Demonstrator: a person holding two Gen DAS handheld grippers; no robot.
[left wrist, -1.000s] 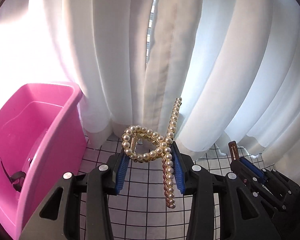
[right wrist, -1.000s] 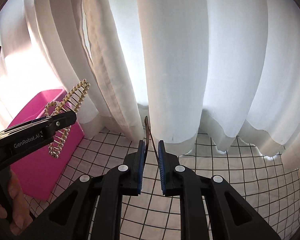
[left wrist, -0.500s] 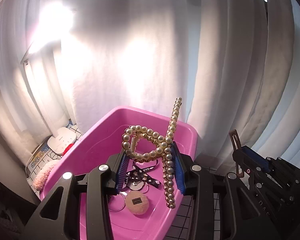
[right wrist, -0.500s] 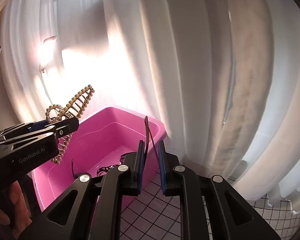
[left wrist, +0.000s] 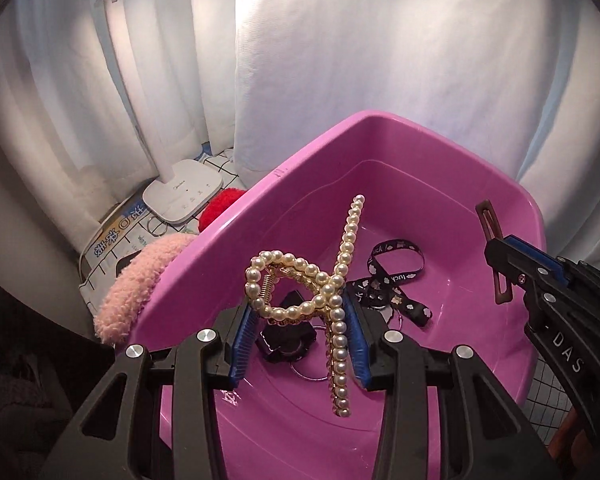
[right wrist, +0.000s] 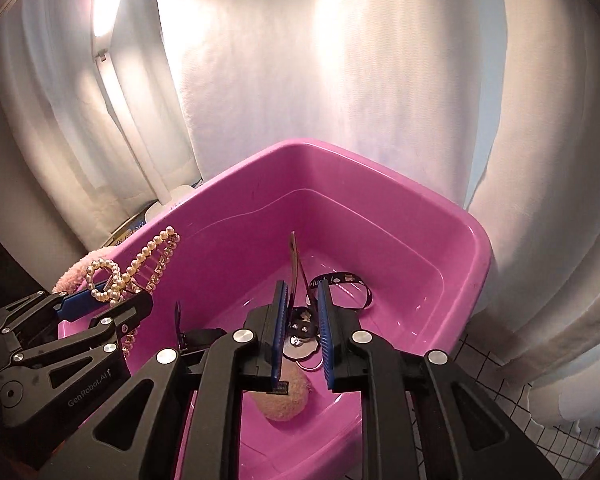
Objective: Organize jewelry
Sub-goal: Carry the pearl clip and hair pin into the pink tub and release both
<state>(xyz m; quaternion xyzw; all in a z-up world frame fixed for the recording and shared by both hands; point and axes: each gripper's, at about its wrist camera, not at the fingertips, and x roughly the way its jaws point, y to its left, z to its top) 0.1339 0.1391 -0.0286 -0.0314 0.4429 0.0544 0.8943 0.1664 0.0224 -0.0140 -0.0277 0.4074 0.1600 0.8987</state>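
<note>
1. The left wrist view looks forward and steeply down along its own fingers (left wrist: 256, 336), close above the pink tub (left wrist: 228, 232).
2. The right wrist view looks down along its fingers (right wrist: 326, 336) into the same tub (right wrist: 480, 264), equally near.
3. Both views share the tub interior, the white curtain (left wrist: 380, 60) behind, and each other's gripper at the frame edge.
</note>
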